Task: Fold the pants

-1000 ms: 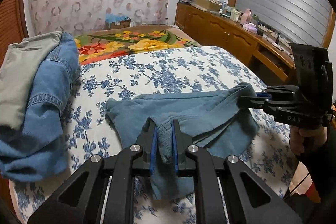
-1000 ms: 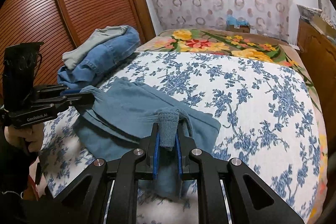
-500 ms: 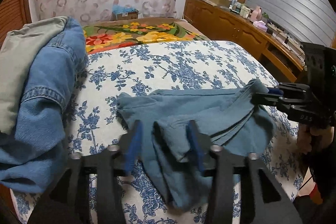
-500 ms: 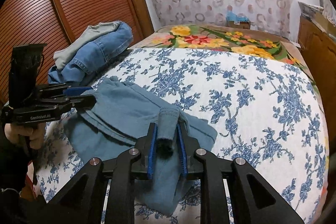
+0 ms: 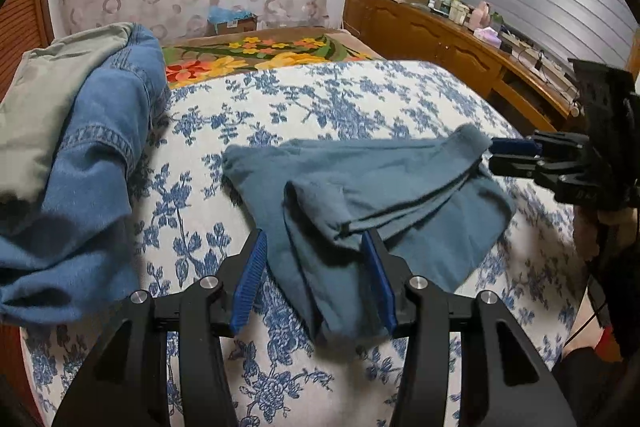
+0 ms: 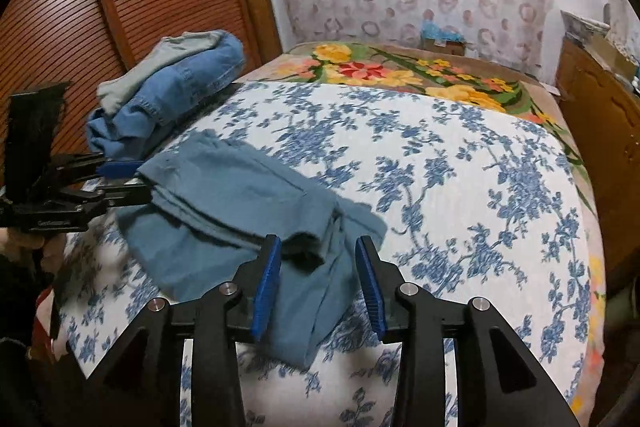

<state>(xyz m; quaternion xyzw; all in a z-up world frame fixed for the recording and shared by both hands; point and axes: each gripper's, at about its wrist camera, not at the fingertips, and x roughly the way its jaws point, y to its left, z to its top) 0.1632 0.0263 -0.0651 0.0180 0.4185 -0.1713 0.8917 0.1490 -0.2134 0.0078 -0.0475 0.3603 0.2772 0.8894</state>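
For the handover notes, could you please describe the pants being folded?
On the blue-flowered bedspread, at its near edge, lie the teal pants, folded flat. Unlike the denim and grey-green pile further left, they are plain, thin and dusty teal.

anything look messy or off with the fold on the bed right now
The blue-grey pants are folded unevenly: layers are offset and the near corner is bunched. Past them, jeans lie in a loose heap at the bed's edge.

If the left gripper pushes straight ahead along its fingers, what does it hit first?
Most likely the teal pants: their folded edge already lies between the open left gripper fingers. Beyond them is only the floral bedspread, though depth is hard to judge here.
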